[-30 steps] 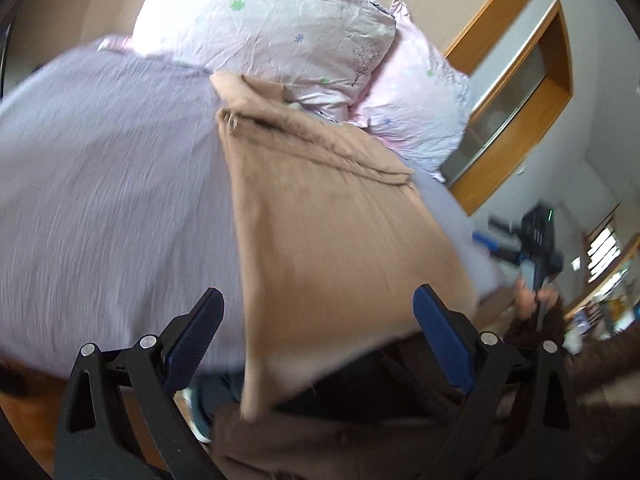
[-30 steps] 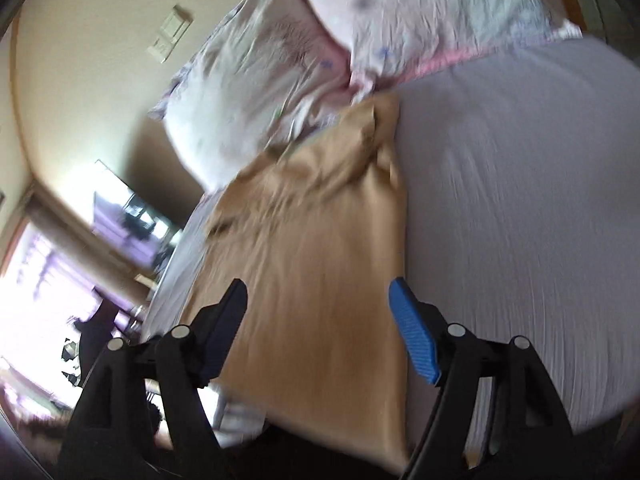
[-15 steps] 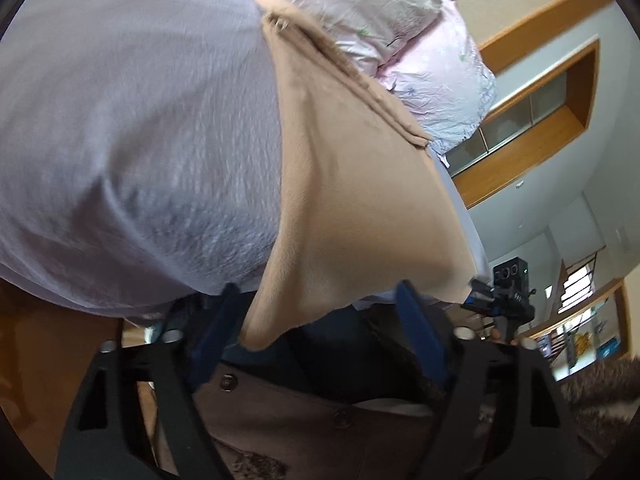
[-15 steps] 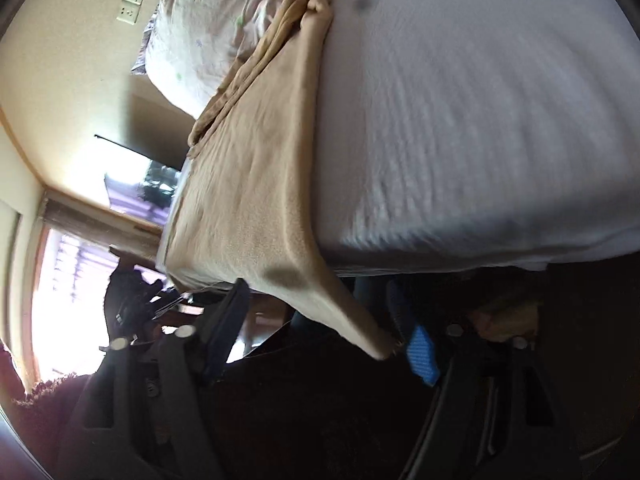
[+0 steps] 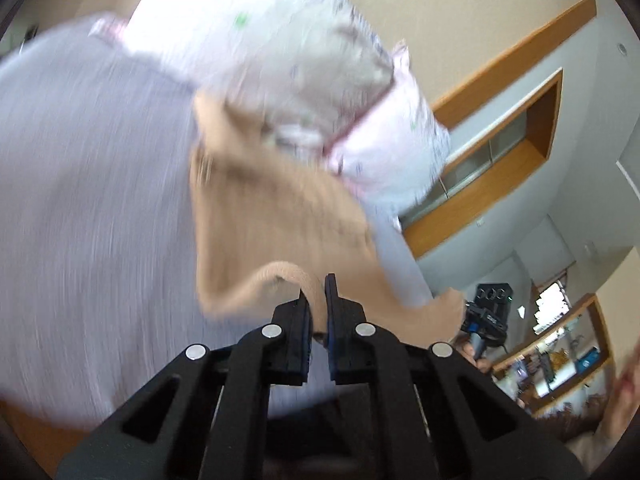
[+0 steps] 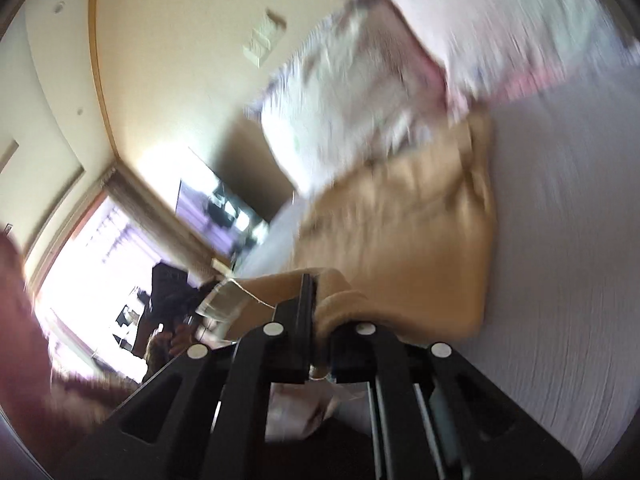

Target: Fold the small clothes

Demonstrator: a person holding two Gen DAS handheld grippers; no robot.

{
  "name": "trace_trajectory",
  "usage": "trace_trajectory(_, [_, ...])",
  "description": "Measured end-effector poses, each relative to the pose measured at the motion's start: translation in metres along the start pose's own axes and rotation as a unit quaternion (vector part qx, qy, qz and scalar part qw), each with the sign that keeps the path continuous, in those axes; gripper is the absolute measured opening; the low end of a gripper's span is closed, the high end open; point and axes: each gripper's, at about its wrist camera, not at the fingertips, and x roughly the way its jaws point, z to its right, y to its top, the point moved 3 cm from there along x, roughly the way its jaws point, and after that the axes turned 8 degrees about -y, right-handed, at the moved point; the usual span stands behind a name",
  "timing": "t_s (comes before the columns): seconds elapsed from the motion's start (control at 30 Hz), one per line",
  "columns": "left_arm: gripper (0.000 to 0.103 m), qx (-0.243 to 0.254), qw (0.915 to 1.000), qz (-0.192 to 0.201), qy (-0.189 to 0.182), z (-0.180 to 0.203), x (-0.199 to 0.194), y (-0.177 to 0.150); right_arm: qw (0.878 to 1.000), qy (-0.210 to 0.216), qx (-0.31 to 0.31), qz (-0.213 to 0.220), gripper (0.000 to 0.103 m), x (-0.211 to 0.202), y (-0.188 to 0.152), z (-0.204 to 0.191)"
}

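A tan garment point(image 5: 276, 220) lies on the lilac bed sheet point(image 5: 92, 200), its far end up against the pillows. My left gripper point(image 5: 318, 300) is shut on the garment's near edge, and the cloth bulges up between the blue pads. In the right wrist view the same tan garment point(image 6: 420, 240) lies on the sheet point(image 6: 568, 260). My right gripper point(image 6: 320, 304) is shut on its other near corner. Both views are blurred by motion.
Two floral pillows point(image 5: 280, 52) lie at the head of the bed, also in the right wrist view point(image 6: 380, 92). A wooden window frame point(image 5: 500, 152) is on the right wall. A bright window point(image 6: 92, 264) and a dark screen point(image 6: 224, 216) are beyond the bed.
Both grippers were open below the bed's edge. Now both have shut on the garment's near edge and lifted it up over the bed.
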Motion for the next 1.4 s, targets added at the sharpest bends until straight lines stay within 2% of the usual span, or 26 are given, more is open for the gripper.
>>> trace_trajectory(0.07, [0.006, 0.021, 0.999, 0.02, 0.034, -0.007, 0.023, 0.05, 0.999, -0.013, 0.011, 0.03, 0.006, 0.02, 0.041, 0.006])
trace_trajectory(0.17, [0.006, 0.008, 0.9969, 0.022, 0.076, -0.037, 0.072, 0.108, 0.993, -0.056, 0.084, 0.061, 0.006, 0.072, 0.106, 0.048])
trace_trajectory(0.3, [0.005, -0.02, 0.9913, 0.002, 0.13, -0.089, 0.129, 0.152, 0.978, -0.136, 0.153, 0.027, 0.006, 0.148, 0.142, 0.115])
trace_trajectory(0.37, [0.005, -0.051, 0.9898, 0.001, 0.133, -0.115, 0.147, 0.165, 0.971, -0.157, 0.179, 0.013, 0.006, 0.17, 0.147, 0.137])
trace_trajectory(0.53, [0.005, -0.101, 0.9884, 0.003, 0.113, -0.148, 0.158, 0.175, 0.957, -0.166, 0.237, -0.002, 0.008, 0.206, 0.156, 0.173])
trace_trajectory(0.57, [0.005, -0.11, 0.9879, 0.002, 0.109, -0.151, 0.162, 0.178, 0.955, -0.169, 0.242, -0.005, 0.012, 0.209, 0.156, 0.175])
trace_trajectory(0.63, [0.005, -0.142, 0.986, 0.004, 0.087, -0.164, 0.163, 0.185, 0.949, -0.183, 0.256, -0.006, 0.045, 0.217, 0.161, 0.182])
trace_trajectory(0.73, [0.01, -0.186, 0.9812, 0.024, 0.044, -0.175, 0.16, 0.192, 0.947, -0.182, 0.263, 0.019, 0.06, 0.22, 0.172, 0.187])
trace_trajectory(0.77, [0.018, -0.191, 0.9803, 0.03, 0.039, -0.176, 0.158, 0.194, 0.947, -0.185, 0.262, 0.027, 0.061, 0.22, 0.176, 0.188])
trace_trajectory(0.8, [0.045, -0.19, 0.9801, 0.039, 0.044, -0.176, 0.153, 0.195, 0.946, -0.198, 0.254, 0.036, 0.063, 0.218, 0.181, 0.188])
trace_trajectory(0.83, [0.066, -0.186, 0.9796, 0.055, 0.052, -0.176, 0.145, 0.197, 0.944, -0.218, 0.244, 0.044, 0.064, 0.214, 0.185, 0.187])
trace_trajectory(0.87, [0.095, -0.181, 0.9776, 0.088, 0.062, -0.174, 0.13, 0.198, 0.944, -0.23, 0.232, 0.054, 0.066, 0.209, 0.187, 0.184])
trace_trajectory(0.9, [0.096, -0.176, 0.9768, 0.106, 0.06, -0.172, 0.121, 0.198, 0.947, -0.23, 0.216, 0.065, 0.068, 0.2, 0.188, 0.178])
trace_trajectory(0.97, [0.096, -0.165, 0.9797, 0.1, 0.055, -0.166, 0.108, 0.194, 0.953, -0.219, 0.199, 0.07, 0.075, 0.184, 0.183, 0.166])
trace_trajectory(1.07, [0.096, -0.14, 0.9863, 0.039, 0.077, -0.153, 0.102, 0.169, 0.963, -0.207, 0.163, 0.055, 0.08, 0.167, 0.169, 0.147])
trace_trajectory(1.1, [0.096, -0.131, 0.9882, 0.01, 0.078, -0.147, 0.104, 0.153, 0.965, -0.207, 0.153, 0.044, 0.08, 0.16, 0.16, 0.142])
trace_trajectory(1.17, [0.094, -0.129, 0.9885, -0.023, 0.075, -0.139, 0.11, 0.131, 0.968, -0.202, 0.147, 0.031, 0.08, 0.154, 0.149, 0.14])
trace_trajectory(1.2, [0.092, -0.132, 0.9882, -0.037, 0.069, -0.138, 0.117, 0.123, 0.968, -0.199, 0.151, 0.026, 0.08, 0.142, 0.139, 0.139])
trace_trajectory(1.3, [0.081, -0.134, 0.9861, -0.069, 0.069, -0.131, 0.13, 0.108, 0.969, -0.182, 0.166, 0.016, 0.082, 0.149, 0.123, 0.125])
trace_trajectory(1.37, [0.078, -0.123, 0.9863, -0.072, 0.083, -0.125, 0.139, 0.101, 0.97, -0.176, 0.168, 0.014, 0.082, 0.147, 0.118, 0.123])
trace_trajectory(1.4, [0.07, -0.125, 0.9859, -0.07, 0.087, -0.126, 0.141, 0.102, 0.971, -0.175, 0.165, 0.014, 0.083, 0.15, 0.12, 0.114])
